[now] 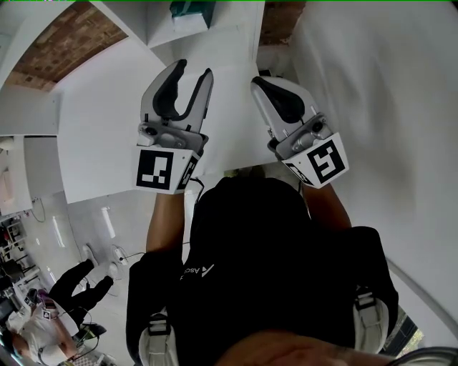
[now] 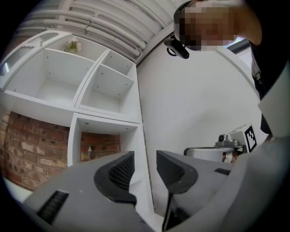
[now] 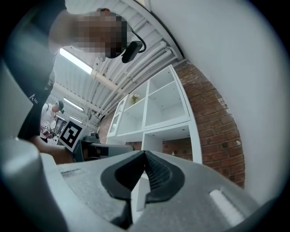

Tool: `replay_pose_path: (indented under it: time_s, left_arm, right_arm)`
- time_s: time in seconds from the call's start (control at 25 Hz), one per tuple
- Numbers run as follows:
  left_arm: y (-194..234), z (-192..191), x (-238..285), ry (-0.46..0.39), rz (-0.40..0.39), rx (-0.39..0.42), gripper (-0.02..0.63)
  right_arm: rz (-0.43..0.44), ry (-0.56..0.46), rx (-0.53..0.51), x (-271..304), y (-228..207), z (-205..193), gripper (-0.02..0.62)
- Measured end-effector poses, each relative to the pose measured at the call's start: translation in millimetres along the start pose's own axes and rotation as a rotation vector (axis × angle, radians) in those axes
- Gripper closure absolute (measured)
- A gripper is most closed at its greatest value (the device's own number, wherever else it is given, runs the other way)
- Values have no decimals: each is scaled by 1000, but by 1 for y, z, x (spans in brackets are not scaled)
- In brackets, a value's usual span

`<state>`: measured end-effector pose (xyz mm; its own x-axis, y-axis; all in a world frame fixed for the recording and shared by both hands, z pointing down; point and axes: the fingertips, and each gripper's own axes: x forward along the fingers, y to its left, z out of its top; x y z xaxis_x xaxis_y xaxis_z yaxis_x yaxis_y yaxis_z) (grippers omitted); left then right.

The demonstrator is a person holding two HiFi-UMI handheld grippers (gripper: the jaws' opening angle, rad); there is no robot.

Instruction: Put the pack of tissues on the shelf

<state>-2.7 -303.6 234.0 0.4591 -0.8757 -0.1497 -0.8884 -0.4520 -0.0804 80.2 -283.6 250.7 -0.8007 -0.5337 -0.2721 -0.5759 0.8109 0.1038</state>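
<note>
Wearer: a person in a black top (image 1: 250,243), at 6 o'clock in the head view, with both arms reaching toward 12.
Left gripper: the grey-white left gripper (image 1: 192,71) with black ribbed pads, at 11 o'clock. Its jaws stand a narrow gap apart with nothing between them.
Right gripper: the matching grey-white right gripper (image 1: 257,81), at 1 o'clock, beside the left one and not touching it. Its jaws are pressed together on nothing.
Shelf: a white cube-compartment shelf (image 2: 104,117) beyond both grippers. A red brick wall (image 2: 27,149) shows at the back of its lower compartments.
Pack of tissues: a teal-and-white soft pack of tissues (image 1: 192,10), at 12 o'clock, lying in a shelf compartment well apart from both grippers.
Wall: a plain white wall (image 1: 372,107) at 3 o'clock.
</note>
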Motion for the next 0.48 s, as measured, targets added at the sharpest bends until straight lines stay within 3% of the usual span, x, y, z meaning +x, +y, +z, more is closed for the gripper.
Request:
replay_pose_path:
  time_s: [0.24,0.48]
  left_arm:
    - [-16,-6,-26,-10,19,-24,600]
    - [-30,-4,-35,-38,14,-72,607]
  right_arm:
    - [1,2,-1,-8,12,1,594]
    - [-19,10,27,-21,17,-3,595]
